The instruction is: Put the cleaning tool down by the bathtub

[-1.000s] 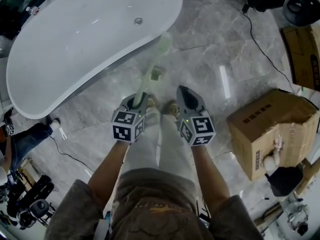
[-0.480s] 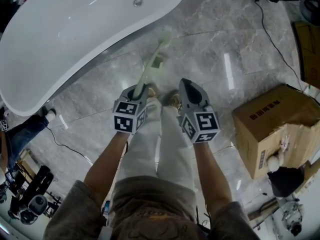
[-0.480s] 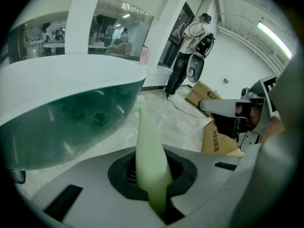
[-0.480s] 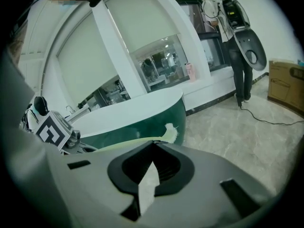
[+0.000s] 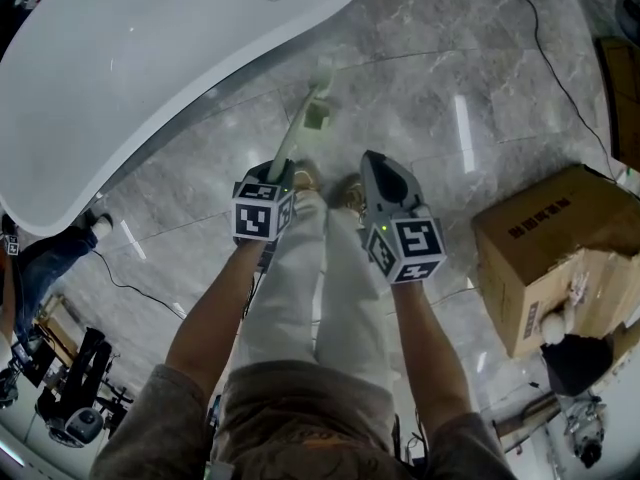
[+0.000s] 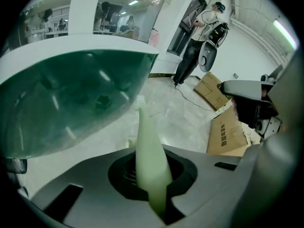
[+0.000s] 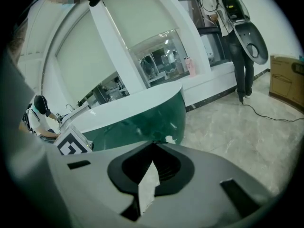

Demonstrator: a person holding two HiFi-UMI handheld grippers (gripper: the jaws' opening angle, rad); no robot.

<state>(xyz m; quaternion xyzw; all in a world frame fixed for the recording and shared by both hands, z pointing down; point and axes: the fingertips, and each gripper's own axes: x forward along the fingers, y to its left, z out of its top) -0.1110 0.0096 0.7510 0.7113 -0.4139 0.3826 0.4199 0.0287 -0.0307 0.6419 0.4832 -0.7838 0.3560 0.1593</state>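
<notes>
The cleaning tool [image 5: 300, 118] is a long pale green brush. Its handle [image 6: 148, 146] runs out from my left gripper [image 5: 280, 174] toward the white bathtub [image 5: 130, 78], and its head hangs over the marble floor just short of the tub's rim. My left gripper [image 6: 150, 172] is shut on the handle's near end. In the left gripper view the tub's wall looks dark green [image 6: 66, 103]. My right gripper [image 5: 373, 163] is beside the left one, a little apart, with its jaws [image 7: 154, 147] meeting at the tips and nothing held.
A cardboard box [image 5: 545, 258] stands on the floor at the right. A black cable [image 5: 560, 78] crosses the floor at the upper right. A small pale square piece [image 5: 316, 117] lies under the handle. Another person [image 5: 35, 268] and dark equipment [image 5: 75, 398] are at the left.
The view has drifted, so the tub sits higher and further left in the frame. The brush head is now a little further from the tub's rim. Both grippers keep their states.
</notes>
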